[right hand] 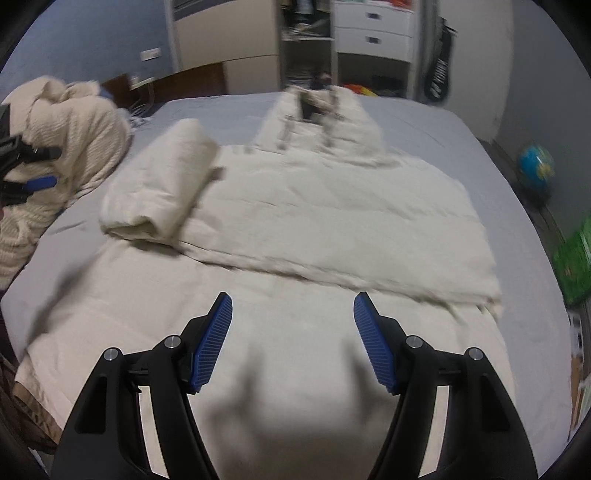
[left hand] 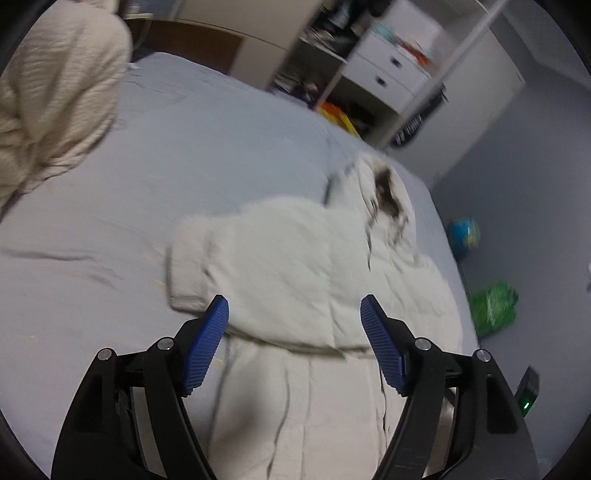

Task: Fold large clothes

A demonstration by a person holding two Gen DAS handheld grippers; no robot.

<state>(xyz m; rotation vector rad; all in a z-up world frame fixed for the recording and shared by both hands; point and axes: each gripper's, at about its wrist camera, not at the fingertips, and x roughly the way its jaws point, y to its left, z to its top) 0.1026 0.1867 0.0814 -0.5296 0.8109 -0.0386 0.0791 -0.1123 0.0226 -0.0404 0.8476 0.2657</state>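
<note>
No legible text anywhere. Black bag (right hand: 439,70) hanging right of the white drawers (right hand: 373,31) carries white lettering, too blurred to read in either view.

Grey-sheeted bed (right hand: 424,122), white drawers (right hand: 373,29) (blurred), grey walls (left hand: 535,184)

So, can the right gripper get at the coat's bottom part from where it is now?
Probably yes. The right gripper is open, empty, and hangs just above the coat on the bed. Nothing lies between the fingers and the cloth below.
</note>
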